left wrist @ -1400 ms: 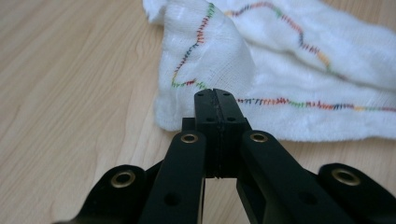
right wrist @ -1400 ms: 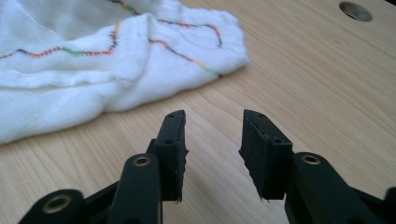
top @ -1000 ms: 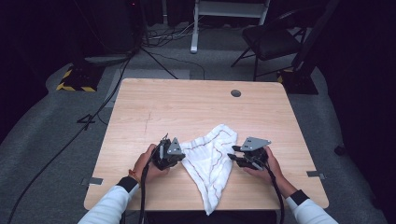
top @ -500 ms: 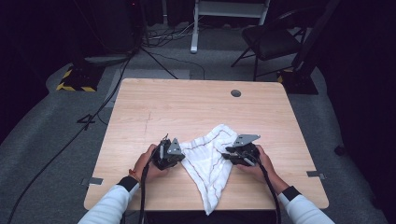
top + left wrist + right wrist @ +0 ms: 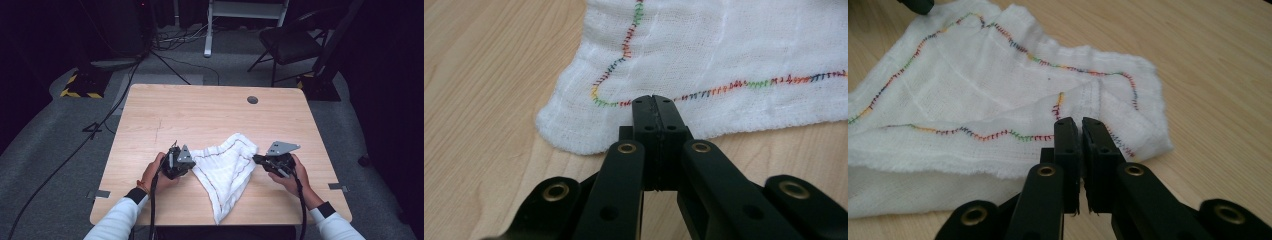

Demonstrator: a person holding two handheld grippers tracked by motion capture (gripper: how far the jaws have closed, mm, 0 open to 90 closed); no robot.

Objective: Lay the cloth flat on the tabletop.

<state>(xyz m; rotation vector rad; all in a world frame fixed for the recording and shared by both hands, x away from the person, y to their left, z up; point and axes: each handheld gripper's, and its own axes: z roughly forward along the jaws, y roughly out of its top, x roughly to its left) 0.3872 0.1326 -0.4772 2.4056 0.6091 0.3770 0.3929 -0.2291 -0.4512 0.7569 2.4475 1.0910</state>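
pinching white cloth (image 5: 226, 167) at opposite edges: left tool (image 5: 654, 102) clamped on hem, right tool (image 5: 1081, 125) nipping folded edge with jaws barely parted, likely to spread cloth flat on counter (image 5: 200, 112).

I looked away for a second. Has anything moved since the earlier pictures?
The right claw slid left, in to the cloth's right edge; it stood a little apart before. The left claw stayed at the cloth's left corner, jaws together. The cloth lies crumpled in the same place on the table.
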